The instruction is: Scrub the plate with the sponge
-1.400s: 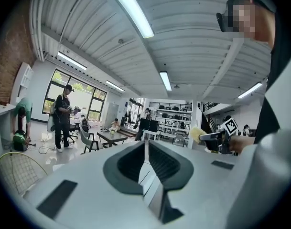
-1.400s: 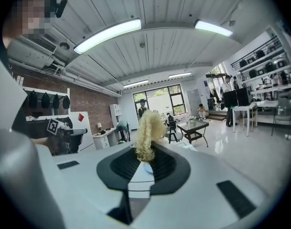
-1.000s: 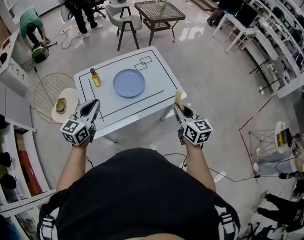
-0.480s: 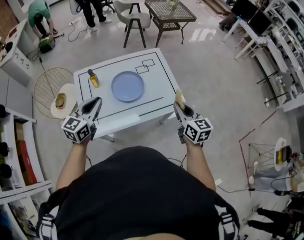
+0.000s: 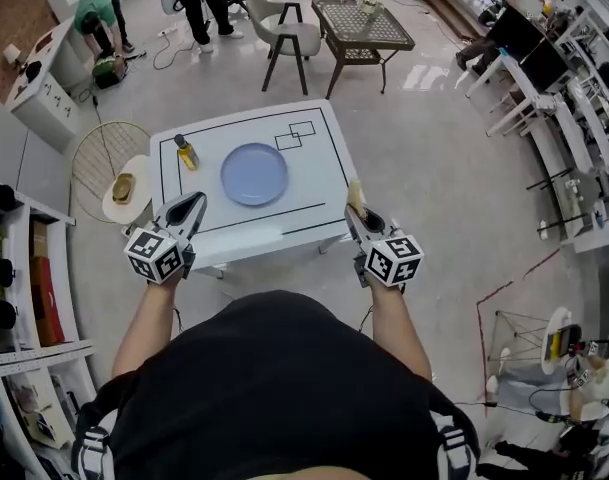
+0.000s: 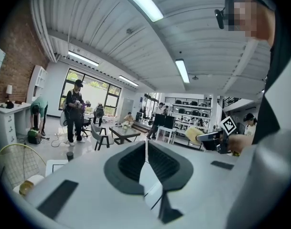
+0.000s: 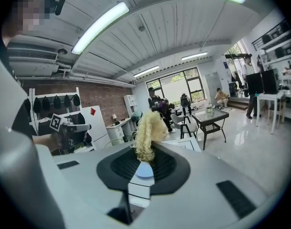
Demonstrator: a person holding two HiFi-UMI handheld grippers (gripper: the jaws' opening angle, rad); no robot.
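I see the plate [image 5: 254, 174], a round pale-blue dish, lying flat and empty near the middle of the white table [image 5: 324, 168], inside its black outline. The sponge [image 5: 356, 197] is well apart from it: a pale-yellow, shaggy, curly piece standing upright, pinched at its lower end between the jaws of my right gripper [image 5: 359, 211], off the table's near right corner.

Big open workshop space: glossy pale floor [image 5: 434, 148], brick wall [image 7: 103, 100] on one side, ribbed white ceiling [image 6: 112, 37] with long strip lights [image 6: 182, 70]. White table [image 5: 324, 168] in the middle, dark lattice-top table [image 5: 362, 26] and grey chair [image 5: 289, 36] further back, big windows [image 6: 93, 87] behind.
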